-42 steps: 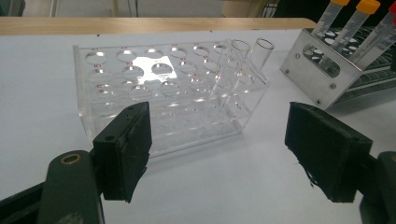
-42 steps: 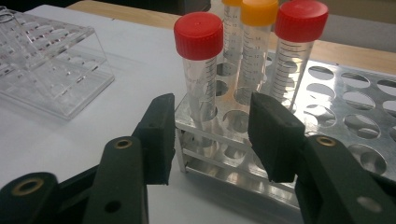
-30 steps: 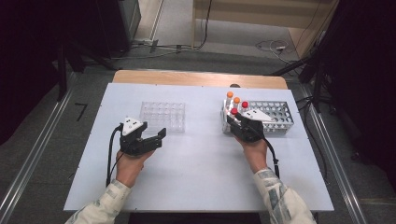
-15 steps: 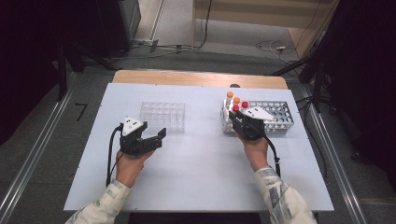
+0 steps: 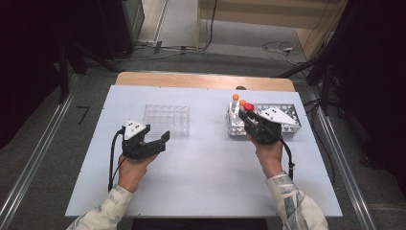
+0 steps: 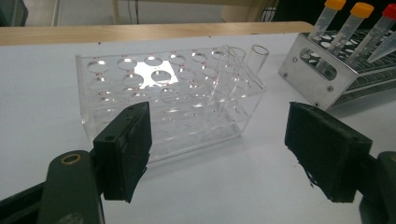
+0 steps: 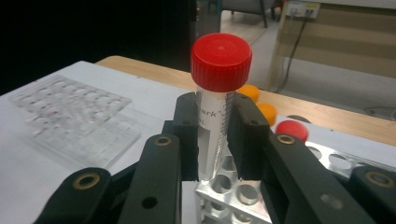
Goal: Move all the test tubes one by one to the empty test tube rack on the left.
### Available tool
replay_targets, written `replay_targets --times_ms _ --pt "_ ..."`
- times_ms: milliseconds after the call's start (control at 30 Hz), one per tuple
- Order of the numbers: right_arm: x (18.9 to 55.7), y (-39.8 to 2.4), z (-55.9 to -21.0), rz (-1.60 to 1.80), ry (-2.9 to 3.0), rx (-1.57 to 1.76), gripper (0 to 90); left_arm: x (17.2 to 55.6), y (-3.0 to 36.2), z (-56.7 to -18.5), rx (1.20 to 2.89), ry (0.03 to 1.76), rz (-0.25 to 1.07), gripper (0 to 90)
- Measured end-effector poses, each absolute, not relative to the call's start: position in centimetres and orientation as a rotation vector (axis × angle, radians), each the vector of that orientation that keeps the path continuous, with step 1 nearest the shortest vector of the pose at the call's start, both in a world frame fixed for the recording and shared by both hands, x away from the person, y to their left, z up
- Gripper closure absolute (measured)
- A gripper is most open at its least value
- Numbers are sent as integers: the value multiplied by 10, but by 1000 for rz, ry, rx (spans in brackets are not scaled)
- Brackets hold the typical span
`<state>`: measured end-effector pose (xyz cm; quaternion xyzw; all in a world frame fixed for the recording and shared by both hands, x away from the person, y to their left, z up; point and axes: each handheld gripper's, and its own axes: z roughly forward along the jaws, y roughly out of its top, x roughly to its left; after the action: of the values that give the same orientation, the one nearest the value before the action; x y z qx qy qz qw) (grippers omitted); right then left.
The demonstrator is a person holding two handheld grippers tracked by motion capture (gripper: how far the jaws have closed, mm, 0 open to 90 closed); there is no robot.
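Note:
My right gripper (image 7: 215,135) is shut on a clear tube with a red cap (image 7: 219,93), held upright just above the metal rack (image 7: 233,196). In the high view that red-capped tube (image 5: 249,106) and the right gripper (image 5: 247,115) are over the left end of the metal rack (image 5: 287,125). Two orange-capped tubes (image 5: 235,97) and another red-capped tube (image 7: 289,130) stand in that rack. My left gripper (image 5: 160,140) rests open on the table, its jaws wide apart, pointing at the clear plastic rack (image 6: 173,102), which holds no tubes.
The clear rack (image 5: 167,119) sits left of centre on the white table (image 5: 206,182), the metal rack at the right. A wooden strip (image 5: 201,80) runs along the far edge. Bare tabletop lies between the two hands.
My right gripper has closed on the red-capped tube and risen, lifting it out of the metal rack. The left hand has kept still.

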<state>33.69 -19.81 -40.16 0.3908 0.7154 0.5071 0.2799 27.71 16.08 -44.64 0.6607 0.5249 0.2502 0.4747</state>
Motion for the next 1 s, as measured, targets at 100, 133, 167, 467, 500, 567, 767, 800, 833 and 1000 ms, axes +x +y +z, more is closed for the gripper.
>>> replay_targets --times_ms 100,133,167,467,500,567,767,800,833,1000 --pt "331 -194 -400 1390 1955 1029 720 277 160 -446 1615 1278 611 232" --pt "330 -192 -400 1399 1969 1023 720 277 160 -445 1615 1276 612 232" --pt "328 -189 -400 1404 1983 1011 720 276 159 -445 1612 1273 611 232" --pt "318 -159 -414 1410 2137 932 720 269 150 -436 1616 1215 585 231" --pt "316 -155 -416 1407 2154 920 720 268 148 -434 1618 1206 580 230" --pt "313 -147 -420 1399 2189 898 720 266 144 -431 1620 1186 566 230" --pt "305 -127 -429 1400 2265 842 720 259 131 -423 1636 1127 542 233" --pt "303 -125 -430 1403 2277 838 720 257 129 -422 1638 1118 533 238" --pt "302 -122 -431 1404 2289 834 720 257 127 -420 1637 1109 526 240" --pt "298 -110 -436 1397 2330 793 720 253 119 -414 1646 1064 500 265"
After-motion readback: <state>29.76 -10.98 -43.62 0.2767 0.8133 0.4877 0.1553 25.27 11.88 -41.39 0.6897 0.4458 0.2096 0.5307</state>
